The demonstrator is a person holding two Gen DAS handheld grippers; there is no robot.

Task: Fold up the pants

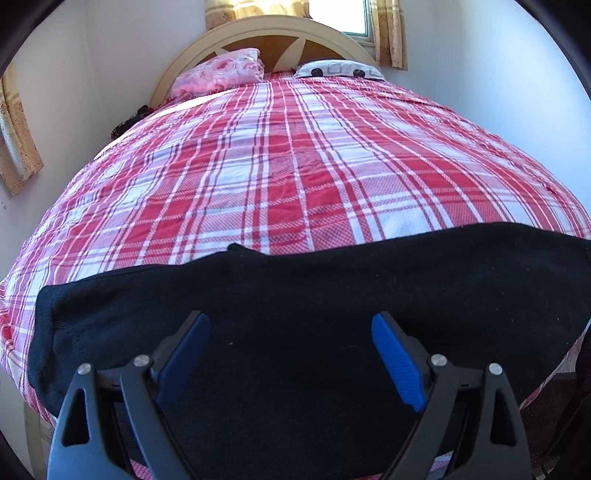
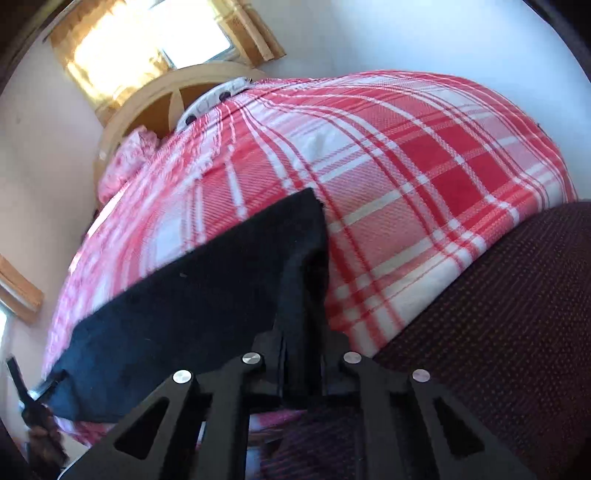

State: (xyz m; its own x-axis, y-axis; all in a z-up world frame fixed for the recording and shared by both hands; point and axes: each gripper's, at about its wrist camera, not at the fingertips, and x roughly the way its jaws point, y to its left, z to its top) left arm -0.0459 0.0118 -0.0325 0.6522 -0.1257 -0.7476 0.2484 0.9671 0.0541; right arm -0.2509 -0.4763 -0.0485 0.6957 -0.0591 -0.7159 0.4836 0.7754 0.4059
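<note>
- Left wrist view: the left gripper (image 1: 290, 334) hangs with its jaws spread wide over the pants (image 1: 332, 295), nothing pinched between its blue pads (image 1: 397, 363).
- Black pants lie in a long band across the near edge of the bed (image 1: 295, 166), on the red and white plaid cover; one end reaches the left edge of the mattress, the other runs out of frame to the right.
- Far off, at the headboard (image 1: 258, 33), sit a pink pillow (image 1: 221, 72) and a white patterned pillow (image 1: 340, 68); a window (image 1: 340, 14) with yellow curtains is behind.
- Right wrist view: the right gripper (image 2: 301, 354) has its jaws drawn narrow, clamped on the edge of the pants (image 2: 207, 288), and the cloth rises in a fold between the fingers.
- Just right of that fold the plaid cover is bare, and a dark dotted cloth (image 2: 498, 332) covers the lower right corner.
- At the lower left edge of this view, part of the other gripper shows near the far end of the pants.
</note>
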